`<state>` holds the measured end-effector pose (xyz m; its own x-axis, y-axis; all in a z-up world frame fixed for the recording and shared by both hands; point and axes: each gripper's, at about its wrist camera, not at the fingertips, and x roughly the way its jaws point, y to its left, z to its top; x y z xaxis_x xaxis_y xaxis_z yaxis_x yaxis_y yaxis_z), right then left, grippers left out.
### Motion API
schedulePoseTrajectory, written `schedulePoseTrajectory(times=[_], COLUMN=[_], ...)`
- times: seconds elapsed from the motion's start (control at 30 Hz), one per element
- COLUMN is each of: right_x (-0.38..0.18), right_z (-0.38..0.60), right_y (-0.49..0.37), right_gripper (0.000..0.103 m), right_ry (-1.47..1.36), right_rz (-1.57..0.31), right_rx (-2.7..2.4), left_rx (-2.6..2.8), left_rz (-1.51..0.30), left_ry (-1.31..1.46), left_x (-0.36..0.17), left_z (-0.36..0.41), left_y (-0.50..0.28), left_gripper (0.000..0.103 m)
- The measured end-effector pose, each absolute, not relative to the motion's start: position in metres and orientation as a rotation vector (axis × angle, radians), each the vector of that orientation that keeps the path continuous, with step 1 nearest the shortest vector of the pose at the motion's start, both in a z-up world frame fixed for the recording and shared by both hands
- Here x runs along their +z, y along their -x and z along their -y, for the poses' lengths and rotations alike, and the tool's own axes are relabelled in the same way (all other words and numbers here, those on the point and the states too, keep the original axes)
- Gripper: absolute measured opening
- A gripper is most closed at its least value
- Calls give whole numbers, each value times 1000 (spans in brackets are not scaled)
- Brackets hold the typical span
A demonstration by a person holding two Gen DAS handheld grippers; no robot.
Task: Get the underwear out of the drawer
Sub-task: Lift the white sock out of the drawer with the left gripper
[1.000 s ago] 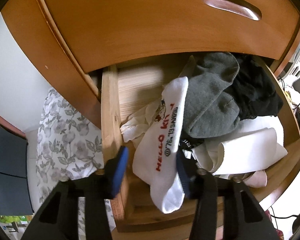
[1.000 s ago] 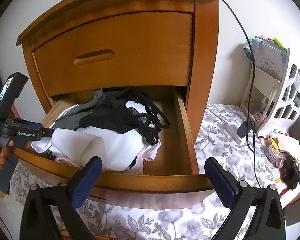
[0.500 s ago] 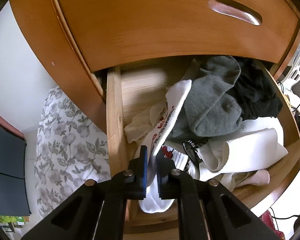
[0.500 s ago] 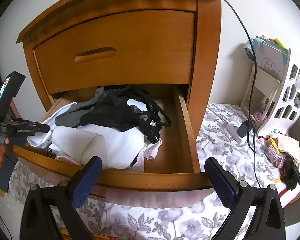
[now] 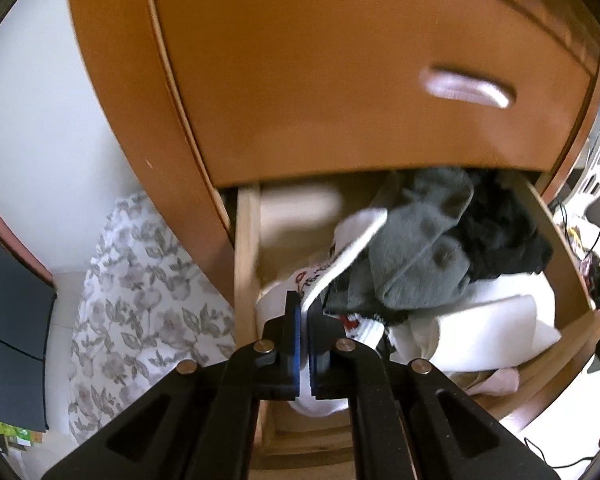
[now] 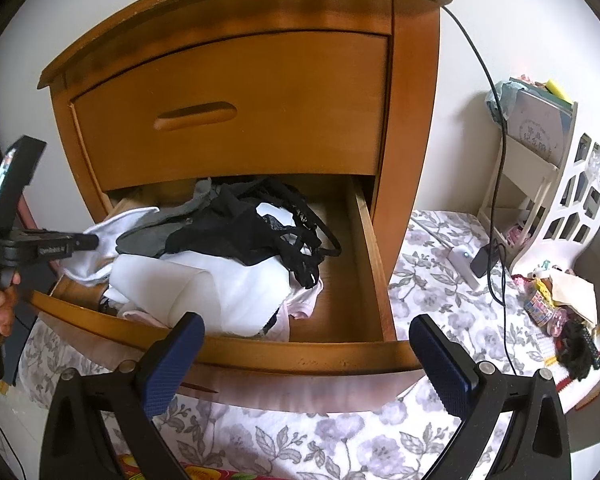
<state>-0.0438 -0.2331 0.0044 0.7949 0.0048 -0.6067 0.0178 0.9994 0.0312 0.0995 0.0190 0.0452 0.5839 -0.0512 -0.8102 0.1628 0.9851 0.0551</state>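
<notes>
While the drawer (image 6: pixel 372 256) stands pulled out, its front rail lies just ahead of the right gripper (image 6: pixel 306 354), jaws spread wide and empty, bare wood floor beyond on the right. Past the rail: white garments, grey sock (image 5: pixel 416 252), black underwear (image 6: pixel 244 232) heaped on top. Left gripper (image 5: pixel 305 344) is clamped on the white sock (image 5: pixel 350 248) at the drawer's left wall.

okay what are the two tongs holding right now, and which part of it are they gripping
The left tongs are shut on the white printed garment, pinching its lower part. The right tongs are open, holding nothing.
</notes>
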Motion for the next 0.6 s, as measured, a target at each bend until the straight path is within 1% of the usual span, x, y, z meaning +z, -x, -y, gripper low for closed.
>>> schedulePoseTrajectory(times=[0.37,0.6], right_x=[16,25], right_z=[230,229], right_y=[56,64], right_gripper=[103,103], right_ry=[-34,-36], right_rz=[-627,-605], right_rx=[-8,-14], left_rx=[-81,-91], left_rz=[-725,-598], left_ry=[-36,15], left_x=[111,157], left_z=[-35,-46], left_y=[-71,-35], left_gripper=[3,3])
